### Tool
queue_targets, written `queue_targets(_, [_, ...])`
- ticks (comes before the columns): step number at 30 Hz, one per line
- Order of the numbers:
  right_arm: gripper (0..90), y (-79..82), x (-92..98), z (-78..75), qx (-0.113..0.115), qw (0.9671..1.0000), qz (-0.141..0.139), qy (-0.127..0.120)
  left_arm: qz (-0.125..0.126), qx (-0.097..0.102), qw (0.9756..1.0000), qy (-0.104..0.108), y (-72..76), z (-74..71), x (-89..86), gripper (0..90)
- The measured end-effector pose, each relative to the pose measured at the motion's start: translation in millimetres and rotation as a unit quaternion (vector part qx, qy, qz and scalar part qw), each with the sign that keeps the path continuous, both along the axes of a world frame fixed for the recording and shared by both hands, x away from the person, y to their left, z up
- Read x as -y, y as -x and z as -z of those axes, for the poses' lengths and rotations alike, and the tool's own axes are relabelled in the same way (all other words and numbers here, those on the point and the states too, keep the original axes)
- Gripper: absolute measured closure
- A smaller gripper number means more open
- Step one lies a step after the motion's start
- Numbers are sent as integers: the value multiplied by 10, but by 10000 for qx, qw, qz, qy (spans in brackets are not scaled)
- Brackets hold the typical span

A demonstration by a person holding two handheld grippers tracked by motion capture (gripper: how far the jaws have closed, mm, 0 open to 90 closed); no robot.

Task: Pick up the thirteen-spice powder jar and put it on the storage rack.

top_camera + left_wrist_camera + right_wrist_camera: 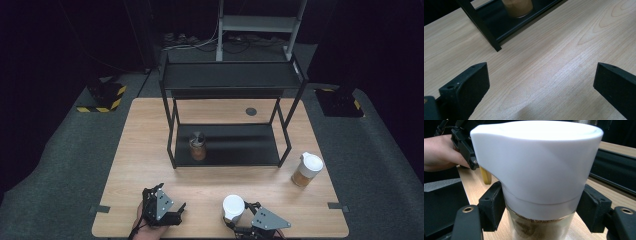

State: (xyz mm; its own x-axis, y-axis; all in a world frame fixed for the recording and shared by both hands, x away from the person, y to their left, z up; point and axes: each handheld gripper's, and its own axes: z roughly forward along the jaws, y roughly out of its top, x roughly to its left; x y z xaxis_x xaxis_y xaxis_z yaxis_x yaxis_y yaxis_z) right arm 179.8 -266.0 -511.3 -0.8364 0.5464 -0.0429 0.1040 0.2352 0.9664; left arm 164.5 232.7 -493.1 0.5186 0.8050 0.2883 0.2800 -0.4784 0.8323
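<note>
Dark floor and black surroundings are seen around a light wooden table (150, 150) in the high view; a black two-tier shelf (230, 85) stands at the table's middle, with a small jar of brown contents (198, 146) on its lower tier; a second white-lidded jar (307, 170) stands at the right, well apart; at the near edge the right gripper (239, 216) is set around a white-lidded jar (233, 207), and the left gripper (172, 212) is held just above the table, apart from everything.

Bare wood grain is shown between the left gripper (541, 82) jaws in the left gripper view; they stand wide apart with nothing between them; the shelf's corner post (480, 23) is seen ahead.

Close up, in the right gripper view, the jar's white lid (536, 162) is seen above glass holding brown powder; the right gripper (540, 207) jaws are clamped on the jar just below the lid's rim; the person's other hand (439, 155) is seen behind.

For a clean lift, it is judged that the jar should be kept upright and raised straight, so the glass is not let slip through the pads.
</note>
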Motion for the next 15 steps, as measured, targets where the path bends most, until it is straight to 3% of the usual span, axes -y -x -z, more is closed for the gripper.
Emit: queue_targets(15, [303, 52, -40, -13, 96, 9999, 92, 74, 19, 6, 10000, -12, 3, 2, 2, 8])
